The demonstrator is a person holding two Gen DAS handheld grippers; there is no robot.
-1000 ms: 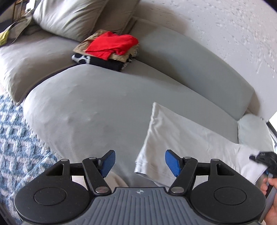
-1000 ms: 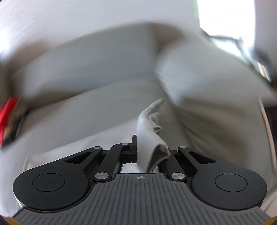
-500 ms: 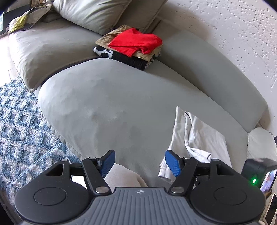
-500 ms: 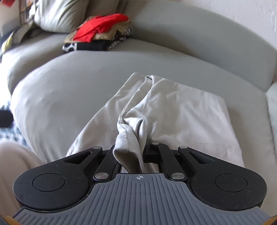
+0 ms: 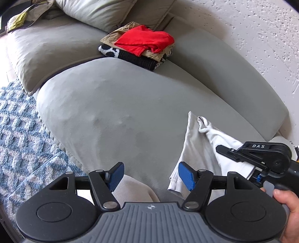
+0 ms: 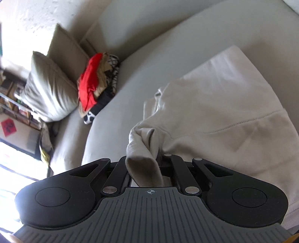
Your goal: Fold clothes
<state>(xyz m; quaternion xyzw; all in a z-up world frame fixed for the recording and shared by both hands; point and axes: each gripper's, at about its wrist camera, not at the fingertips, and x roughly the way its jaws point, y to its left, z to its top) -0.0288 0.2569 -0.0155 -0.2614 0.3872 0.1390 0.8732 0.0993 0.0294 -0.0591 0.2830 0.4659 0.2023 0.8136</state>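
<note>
The right gripper [image 6: 147, 168] is clamped on a bunched edge of the pale garment [image 6: 224, 104], which lies on the near right part of the grey sofa [image 5: 130, 104]. One side looks doubled over, so the fold seems under way but not flat or finished. The left gripper [image 5: 150, 176] has its blue pads [image 5: 186, 175] wide apart, holding nothing, just beside the garment's near corner. Far off, by the cushion [image 5: 97, 11], a stack of clothes [image 5: 142, 46] with a red piece on top looks already folded; this garment likely still has to join it
</note>
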